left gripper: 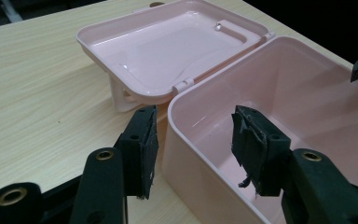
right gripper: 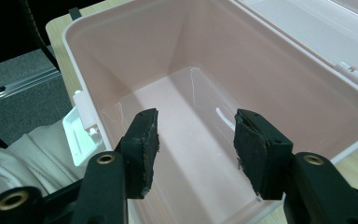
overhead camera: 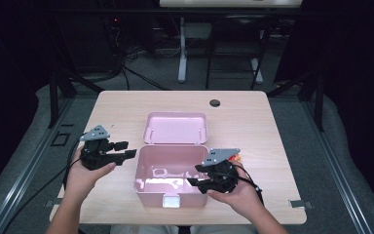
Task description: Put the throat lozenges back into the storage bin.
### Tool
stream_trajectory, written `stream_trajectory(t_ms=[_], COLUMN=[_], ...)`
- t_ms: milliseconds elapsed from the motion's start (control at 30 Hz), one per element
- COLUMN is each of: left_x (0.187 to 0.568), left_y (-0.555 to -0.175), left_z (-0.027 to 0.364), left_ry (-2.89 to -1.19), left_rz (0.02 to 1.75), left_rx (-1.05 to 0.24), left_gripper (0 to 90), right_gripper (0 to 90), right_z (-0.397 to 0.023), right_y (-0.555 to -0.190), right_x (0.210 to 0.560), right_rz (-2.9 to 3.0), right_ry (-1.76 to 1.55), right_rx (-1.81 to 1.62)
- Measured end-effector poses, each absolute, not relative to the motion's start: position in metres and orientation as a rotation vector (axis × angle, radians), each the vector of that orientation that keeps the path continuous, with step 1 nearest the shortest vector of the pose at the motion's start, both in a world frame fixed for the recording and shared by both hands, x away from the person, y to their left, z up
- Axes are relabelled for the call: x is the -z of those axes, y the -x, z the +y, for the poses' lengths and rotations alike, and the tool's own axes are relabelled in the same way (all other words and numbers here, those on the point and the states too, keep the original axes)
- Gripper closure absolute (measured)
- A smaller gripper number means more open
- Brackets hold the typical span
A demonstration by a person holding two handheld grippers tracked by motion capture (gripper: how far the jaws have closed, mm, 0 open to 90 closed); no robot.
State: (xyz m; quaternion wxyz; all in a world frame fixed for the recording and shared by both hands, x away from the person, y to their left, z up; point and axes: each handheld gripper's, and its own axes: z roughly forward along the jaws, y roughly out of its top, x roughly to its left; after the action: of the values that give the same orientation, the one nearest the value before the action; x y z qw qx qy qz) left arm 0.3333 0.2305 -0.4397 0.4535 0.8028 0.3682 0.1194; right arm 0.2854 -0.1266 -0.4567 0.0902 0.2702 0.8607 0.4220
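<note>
Pink plastic box (overhead camera: 171,180) sits open at the near middle of my table (overhead camera: 253,117), its lid (overhead camera: 176,127) swung right back and lying flat behind it on the hinges. So the opening looks done, as far as I can judge. I see the inside bare: only glare on the floor of the box, nothing lying in it.

My left gripper (overhead camera: 126,149) hovers just off the box's left wall. In the left gripper view its jaws are spread with the wall's rim (left gripper: 186,140) between them, but the pads (left gripper: 142,149) press on nothing. My right gripper (overhead camera: 195,183) hangs over the box's right side, pointing inward; in the right gripper view its jaws stand apart above the empty interior (right gripper: 200,154), holding nothing.

Something small, orange and red (overhead camera: 234,158), lies on the table just right of the box, mostly hidden behind my right gripper; I cannot tell what it is. If loading is the aim, I reckon that part is not yet begun.
</note>
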Motion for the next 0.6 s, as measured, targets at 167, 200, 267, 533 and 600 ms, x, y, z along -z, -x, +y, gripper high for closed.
stream_trajectory(t_ms=[167, 200, 267, 533, 600], left_x=[0.436, 0.435, 0.435, 0.436, 0.437], left_y=[-0.331, -0.33, -0.33, -0.329, -0.329], left_z=[0.235, 0.236, 0.239, 0.239, 0.24], left_ry=[-1.954, -1.949, -1.942, -1.986, -1.993], left_rz=[0.914, 0.915, 0.922, 0.909, 0.903], left_rx=[-0.258, -0.259, -0.264, -0.293, -0.299], left_gripper=[51.8, 52.2, 52.1, 47.6, 47.3], right_gripper=[46.6, 46.0, 45.7, 41.5, 41.1], right_z=[-0.132, -0.134, -0.137, -0.152, -0.157], right_y=[-0.288, -0.289, -0.291, -0.299, -0.301], right_x=[0.455, 0.455, 0.454, 0.447, 0.446], right_rz=[2.553, 2.551, 2.542, 2.489, 2.474], right_ry=[-0.847, -0.855, -0.873, -0.945, -0.954], right_rx=[-1.267, -1.264, -1.26, -1.271, -1.265])
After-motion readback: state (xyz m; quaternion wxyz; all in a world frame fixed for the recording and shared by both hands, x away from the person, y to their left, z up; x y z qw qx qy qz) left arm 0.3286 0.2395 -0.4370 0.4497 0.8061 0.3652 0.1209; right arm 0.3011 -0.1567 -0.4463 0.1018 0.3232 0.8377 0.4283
